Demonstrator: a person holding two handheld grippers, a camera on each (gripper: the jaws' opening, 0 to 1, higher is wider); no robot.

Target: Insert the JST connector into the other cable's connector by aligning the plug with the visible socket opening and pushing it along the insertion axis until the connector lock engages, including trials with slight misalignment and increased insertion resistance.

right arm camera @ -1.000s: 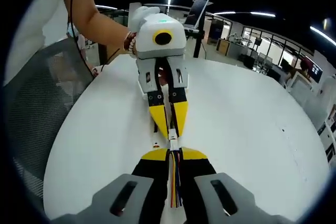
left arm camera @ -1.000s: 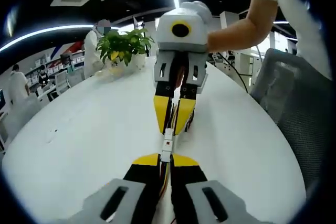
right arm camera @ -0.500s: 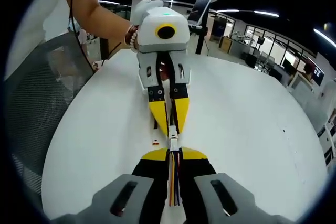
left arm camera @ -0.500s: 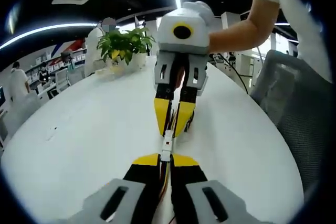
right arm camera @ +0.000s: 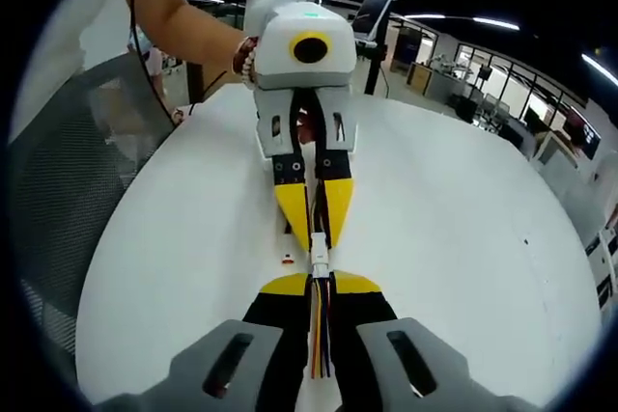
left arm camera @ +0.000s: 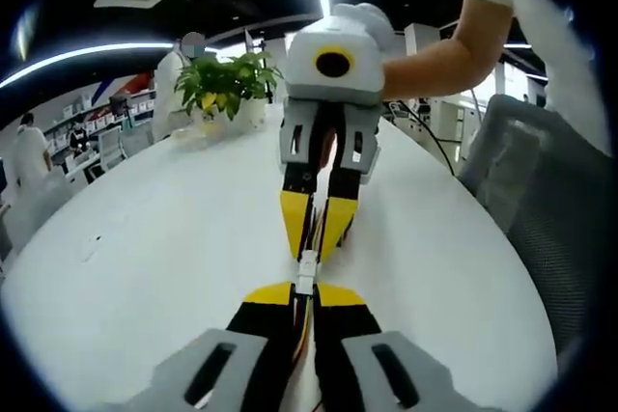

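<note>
Above the round white bench point(left arm camera: 145, 238), the small white plastic JST connector point(left arm camera: 306, 272) is gripped between the closed left claw point(left arm camera: 302, 294) and the closed right claw point(right arm camera: 319, 284), held tip to tip, each clamped on its wires.

no legible text, distant signs perhaps blurred

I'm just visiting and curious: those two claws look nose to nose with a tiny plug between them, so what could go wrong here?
The white connector sits squeezed between both claws, so a slightly crooked push may jam it instead of locking. The left claw and right claw nearly touch; their yellow tips could collide. The coloured wires might bend under pressure.
</note>
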